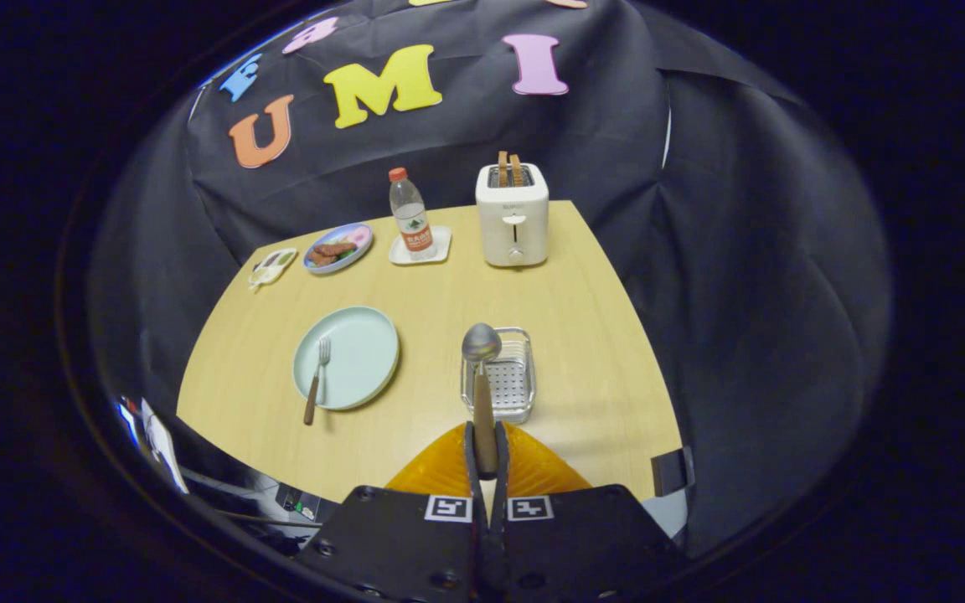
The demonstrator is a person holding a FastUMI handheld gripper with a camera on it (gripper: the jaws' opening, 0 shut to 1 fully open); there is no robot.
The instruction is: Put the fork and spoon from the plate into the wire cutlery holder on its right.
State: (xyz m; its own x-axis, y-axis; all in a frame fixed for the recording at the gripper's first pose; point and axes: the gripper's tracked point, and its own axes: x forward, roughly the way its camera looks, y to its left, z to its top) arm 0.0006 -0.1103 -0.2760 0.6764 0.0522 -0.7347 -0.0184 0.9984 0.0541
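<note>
Gripper view: nearest the camera, the gripper (485, 452) has its fingers closed narrow on the wooden handle of the spoon (481, 368), both fingers pressing it. The spoon sticks forward from the fingers, bowl end out, metal bowl raised over the near-left part of the wire cutlery holder (509, 381). The holder sits on the wooden table (600, 335), just ahead of the fingers, with nothing seen lying in it; whether the spoon touches its rim can't be told.

Left of the holder, apart from it, the pale green plate (347, 358). The fork (316, 381) lies on the plate's left side, tines up on the plate, wooden handle hanging over the near rim onto the table.

Beyond, at the far table edge: white toaster (513, 215) with two slices of bread standing in its slots, a water bottle (410, 218) upright on a small white tray (420, 246), a plate of food (338, 248) left of that, and a small flat item (273, 266) further left, too small to identify.
</note>
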